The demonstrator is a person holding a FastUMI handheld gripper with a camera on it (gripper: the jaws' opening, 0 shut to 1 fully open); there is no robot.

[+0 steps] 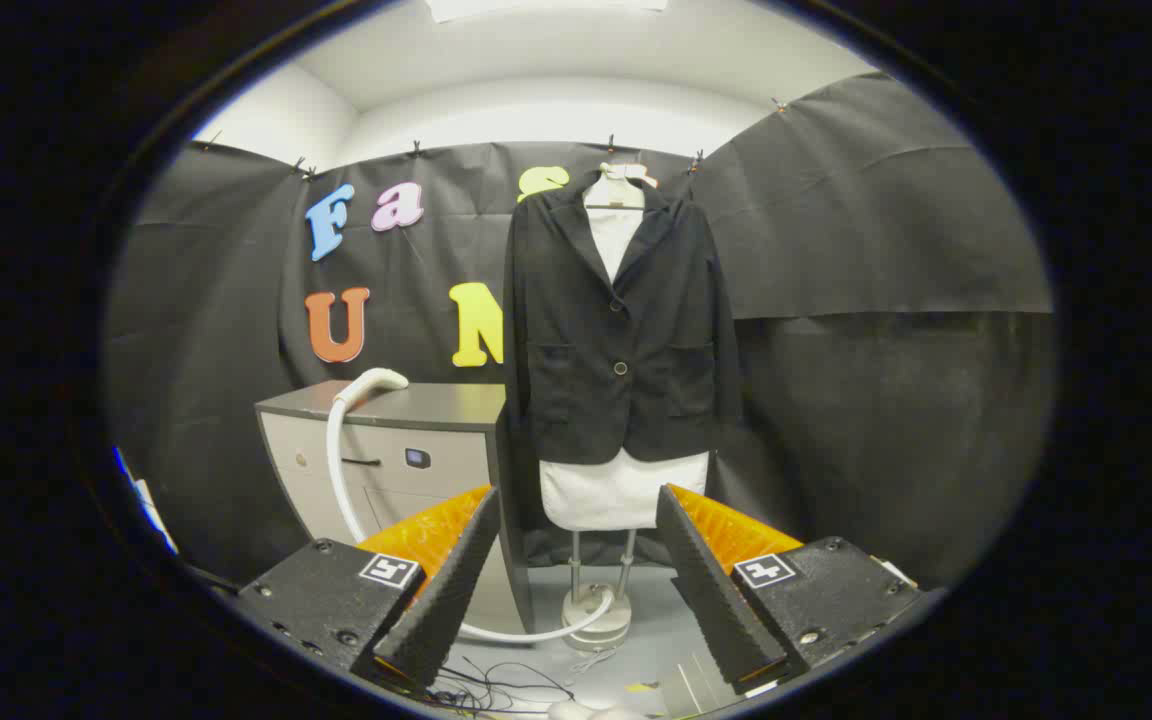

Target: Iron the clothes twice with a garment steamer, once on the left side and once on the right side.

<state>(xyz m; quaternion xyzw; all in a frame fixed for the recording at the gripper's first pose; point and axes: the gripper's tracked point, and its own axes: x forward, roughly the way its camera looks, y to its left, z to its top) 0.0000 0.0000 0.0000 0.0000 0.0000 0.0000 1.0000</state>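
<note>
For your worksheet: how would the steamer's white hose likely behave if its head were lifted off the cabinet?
The white hose curves loosely, so probably floppy and trailing. Its far end sits by the stand base, possibly tugging. The open tool holds nothing.

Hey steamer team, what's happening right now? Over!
Gripper open, empty. Steamer head resting on the cabinet, untouched. Black jacket hanging ahead, beyond the fingers. Path looks clear.

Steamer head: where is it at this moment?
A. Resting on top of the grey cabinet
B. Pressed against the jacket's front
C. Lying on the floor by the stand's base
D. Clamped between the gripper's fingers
A: the white steamer head lies on the top of the grey cabinet, its hose trailing down, while the gripper is open and holds nothing, well short of the black jacket.
</note>
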